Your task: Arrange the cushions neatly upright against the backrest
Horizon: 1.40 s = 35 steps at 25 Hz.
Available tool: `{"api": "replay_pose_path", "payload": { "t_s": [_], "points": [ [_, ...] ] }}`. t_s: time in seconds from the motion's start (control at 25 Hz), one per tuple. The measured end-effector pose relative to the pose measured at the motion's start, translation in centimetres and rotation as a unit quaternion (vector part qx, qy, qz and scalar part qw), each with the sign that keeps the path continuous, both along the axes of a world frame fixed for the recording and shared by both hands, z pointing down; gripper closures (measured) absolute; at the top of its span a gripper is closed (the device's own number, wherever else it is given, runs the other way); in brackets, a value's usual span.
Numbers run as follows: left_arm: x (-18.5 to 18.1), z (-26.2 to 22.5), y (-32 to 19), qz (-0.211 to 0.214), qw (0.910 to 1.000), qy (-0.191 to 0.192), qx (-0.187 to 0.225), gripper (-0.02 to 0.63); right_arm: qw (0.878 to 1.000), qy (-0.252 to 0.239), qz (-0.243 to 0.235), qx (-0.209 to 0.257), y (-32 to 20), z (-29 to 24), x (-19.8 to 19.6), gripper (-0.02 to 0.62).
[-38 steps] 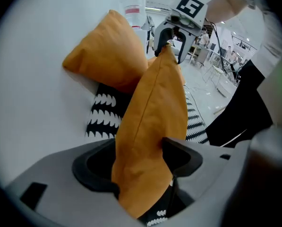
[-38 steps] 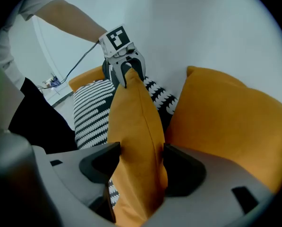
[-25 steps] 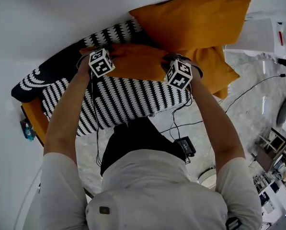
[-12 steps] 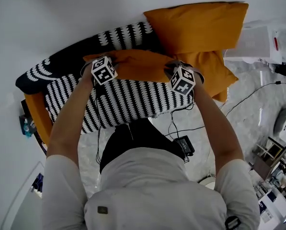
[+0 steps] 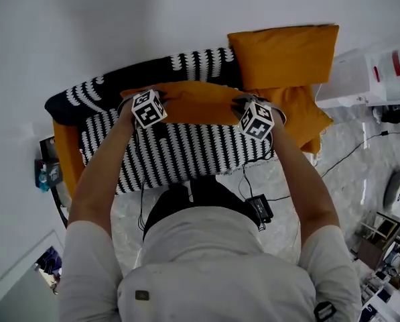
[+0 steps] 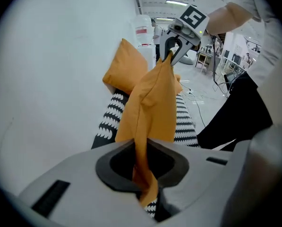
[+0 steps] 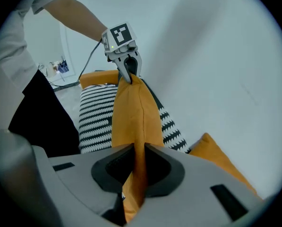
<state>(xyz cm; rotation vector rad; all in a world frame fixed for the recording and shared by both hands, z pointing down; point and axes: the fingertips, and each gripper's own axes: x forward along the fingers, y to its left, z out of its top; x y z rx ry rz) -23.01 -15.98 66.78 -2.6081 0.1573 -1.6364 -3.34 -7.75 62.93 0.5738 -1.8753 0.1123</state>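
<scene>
I hold an orange cushion [image 5: 196, 102] by its two top corners, hanging over the black-and-white striped seat [image 5: 179, 154]. My left gripper [image 5: 143, 98] is shut on the left corner; its jaws have just been closing and now pinch orange fabric [image 6: 152, 108] at the left gripper [image 6: 143, 183]. My right gripper [image 5: 245, 103] is shut on the other corner, jaws likewise just closed on the fabric [image 7: 133, 117] at the right gripper [image 7: 136, 186]. A second orange cushion [image 5: 283, 54] stands upright at the right against the dark patterned backrest [image 5: 119, 86].
A white wall runs behind the sofa. A third orange cushion [image 5: 300, 109] slumps at the sofa's right end, and an orange piece [image 5: 65, 159] sits at its left end. A black box [image 5: 260, 206] with cables lies on the floor. A white cabinet [image 5: 367, 72] stands at the right.
Both grippers have risen together, lifting the orange cushion off the seat so that it hangs by its corners. The upright cushion at the right has kept its place.
</scene>
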Motion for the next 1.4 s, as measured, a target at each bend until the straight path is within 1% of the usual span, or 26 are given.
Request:
{"api": "replay_pose_path", "payload": {
  "t_s": [0.16,0.36,0.56,0.68,0.8,0.96,1.2,1.4],
  "points": [
    [-5.2,-3.3,1.5,-0.009,0.9998,0.001,0.018,0.554,1.000,0.000,-0.014,0.021,1.0,-3.0,-4.9,0.529],
    [-11.8,-7.1,3.2,-0.035,0.9989,-0.001,0.033,0.552,0.998,-0.005,-0.037,0.043,1.3,-6.1,-11.0,0.528],
    [-17.8,-9.5,5.7,-0.063,0.9974,-0.002,0.035,0.552,0.997,-0.008,-0.062,0.054,2.2,-8.5,-16.5,0.528],
    [-20.8,-10.5,6.1,-0.084,0.9957,-0.007,0.038,0.552,0.995,-0.013,-0.082,0.056,2.1,-9.2,-19.4,0.528],
    [-23.3,-10.8,5.9,-0.104,0.9937,-0.011,0.039,0.552,0.993,-0.018,-0.103,0.053,1.2,-9.3,-21.7,0.528],
    [-26.1,-10.3,5.8,-0.136,0.9901,-0.020,0.030,0.552,0.989,-0.028,-0.135,0.046,-0.3,-8.6,-24.2,0.528],
    [-29.4,-9.4,5.1,-0.193,0.9803,-0.034,0.026,0.552,0.981,-0.047,-0.186,0.038,-3.3,-7.1,-27.4,0.528],
    [-32.0,-9.2,4.6,-0.223,0.9734,-0.048,0.026,0.552,0.974,-0.059,-0.217,0.031,-4.7,-6.4,-29.9,0.528]
  ]
}}
